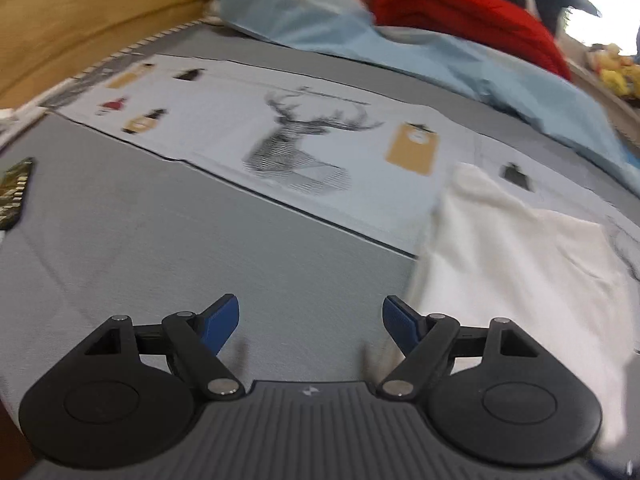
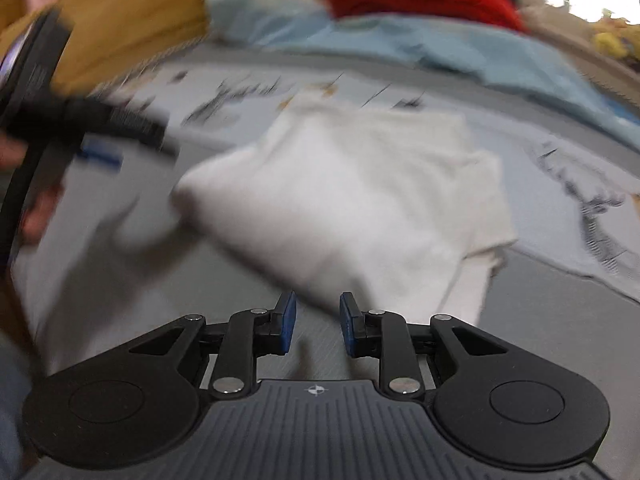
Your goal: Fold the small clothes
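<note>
- The left gripper (image 1: 311,322) points steeply down, its blue pads spread wide with nothing between them.
- The right gripper (image 2: 318,324) tilts down too, jaws slightly parted (nothing gripped), just short of the white garment (image 2: 352,196).

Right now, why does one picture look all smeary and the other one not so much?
The right wrist view is smeared by motion blur: the white garment and the left gripper at its edge are streaky. The left wrist view is sharper, so the deer print reads clearly, though the fisheye bends the wooden bed frame into a curve.
</note>
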Demonstrator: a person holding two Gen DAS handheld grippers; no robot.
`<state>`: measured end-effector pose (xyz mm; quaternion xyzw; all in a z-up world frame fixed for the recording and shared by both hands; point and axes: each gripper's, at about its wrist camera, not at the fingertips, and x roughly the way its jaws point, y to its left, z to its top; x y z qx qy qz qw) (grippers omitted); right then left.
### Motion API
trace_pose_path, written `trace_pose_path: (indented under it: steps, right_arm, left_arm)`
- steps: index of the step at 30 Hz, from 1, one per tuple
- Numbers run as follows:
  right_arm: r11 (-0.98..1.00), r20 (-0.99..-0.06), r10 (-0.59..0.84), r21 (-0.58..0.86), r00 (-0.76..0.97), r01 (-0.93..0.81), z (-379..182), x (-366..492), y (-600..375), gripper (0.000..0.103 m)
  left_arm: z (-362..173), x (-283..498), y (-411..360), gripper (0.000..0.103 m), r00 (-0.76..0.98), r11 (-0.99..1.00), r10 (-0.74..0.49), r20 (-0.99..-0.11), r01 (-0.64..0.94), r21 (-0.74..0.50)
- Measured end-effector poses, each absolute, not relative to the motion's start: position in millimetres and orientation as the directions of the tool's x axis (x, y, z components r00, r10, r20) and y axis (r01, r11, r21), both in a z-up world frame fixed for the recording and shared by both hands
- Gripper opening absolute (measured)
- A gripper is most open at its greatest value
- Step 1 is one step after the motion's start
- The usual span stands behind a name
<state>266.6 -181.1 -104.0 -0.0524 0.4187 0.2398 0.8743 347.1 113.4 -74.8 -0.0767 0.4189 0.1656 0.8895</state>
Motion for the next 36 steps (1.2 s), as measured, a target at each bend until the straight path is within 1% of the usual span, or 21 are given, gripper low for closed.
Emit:
trace_pose_path:
  steps: [3, 6, 9, 11, 13, 16, 19, 20, 21, 22, 23, 25, 27, 30, 32, 33, 36]
  right_arm:
    - [0.871, -0.801, 0.381, 0.144, 0.461, -0.470, -115.6, 267.9, -182.7, 0.025]
    - [0.909, -0.825, 0.322, 0.133, 0.464, -0.395, -126.7, 280.2, -195.3, 0.025]
    - [0.943, -0.829, 0.251, 0.093, 0.500, -0.320, -131.2, 293.8, -211.0, 0.024]
    - [0.948, -0.829, 0.273, 0.145, 0.488, -0.283, -131.5, 298.9, -221.4, 0.024]
    - [0.949, -0.831, 0.281, 0.168, 0.479, -0.265, -129.7, 298.4, -225.3, 0.025]
    - [0.950, -0.838, 0.269, 0.149, 0.474, -0.274, -127.6, 286.2, -222.4, 0.029]
    - [0.956, -0.837, 0.250, 0.132, 0.487, -0.264, -114.9, 262.8, -215.9, 0.040]
    - [0.955, -0.822, 0.250, 0.121, 0.511, -0.272, -106.8, 250.9, -213.1, 0.046]
    - [0.956, -0.797, 0.246, 0.105, 0.551, -0.274, -98.0, 236.2, -210.9, 0.054]
    - [0.961, -0.769, 0.236, 0.093, 0.594, -0.262, -91.1, 221.1, -209.8, 0.058]
    - [0.966, -0.739, 0.226, 0.086, 0.635, -0.243, -85.3, 203.9, -209.3, 0.065]
    - [0.974, -0.675, 0.214, 0.094, 0.706, -0.205, -77.3, 167.4, -209.4, 0.071]
    - [0.978, -0.623, 0.205, 0.105, 0.755, -0.180, -75.1, 131.7, -209.9, 0.077]
    - [0.985, -0.559, 0.171, 0.084, 0.811, -0.150, -80.4, 93.3, -211.7, 0.079]
    - [0.990, -0.549, 0.142, 0.056, 0.824, -0.132, -85.9, 80.5, -211.7, 0.079]
    - [0.988, -0.550, 0.151, 0.064, 0.821, -0.138, -87.4, 79.1, -211.8, 0.079]
    - [0.988, -0.521, 0.156, 0.068, 0.839, -0.142, -88.8, 79.3, -211.0, 0.079]
  left_arm:
    - [-86.2, 355.6, 113.8, 0.083, 0.539, 0.941, 0.228, -0.811, -0.335, 0.042]
    - [-100.5, 358.1, 107.8, 0.083, 0.496, 0.954, 0.193, -0.846, -0.295, 0.044]
    - [-103.2, 352.5, 95.8, 0.083, 0.502, 0.962, 0.211, -0.838, -0.258, 0.088]
    - [-97.5, 345.4, 93.7, 0.083, 0.526, 0.966, 0.208, -0.825, -0.241, 0.090]
    - [-91.0, 336.3, 95.0, 0.083, 0.544, 0.967, 0.202, -0.814, -0.242, 0.079]
    - [-79.7, 314.6, 94.1, 0.083, 0.564, 0.973, 0.167, -0.808, -0.227, 0.043]
    - [-61.6, 283.3, 82.6, 0.084, 0.605, 0.981, 0.140, -0.784, -0.194, 0.026]
    - [-54.9, 271.1, 76.9, 0.085, 0.624, 0.985, 0.133, -0.770, -0.171, 0.032]
    - [-50.1, 257.8, 71.0, 0.089, 0.644, 0.987, 0.136, -0.753, -0.155, 0.046]
    - [-46.9, 242.9, 65.3, 0.094, 0.661, 0.987, 0.146, -0.736, -0.145, 0.065]
    - [-44.2, 225.7, 59.6, 0.096, 0.675, 0.988, 0.147, -0.723, -0.129, 0.081]
    - [-41.6, 193.2, 51.3, 0.103, 0.695, 0.991, 0.132, -0.706, -0.088, 0.098]
    - [-43.0, 161.8, 46.8, 0.103, 0.719, 0.991, 0.131, -0.683, -0.078, 0.108]
    - [-51.7, 133.7, 40.3, 0.103, 0.720, 0.993, 0.105, -0.686, -0.045, 0.105]
    - [-57.0, 127.2, 35.0, 0.103, 0.704, 0.995, 0.076, -0.706, -0.012, 0.096]
    - [-58.6, 123.8, 32.0, 0.103, 0.704, 0.995, 0.071, -0.707, -0.004, 0.096]
    - [-59.2, 114.3, 25.6, 0.103, 0.736, 0.993, 0.075, -0.672, 0.007, 0.117]
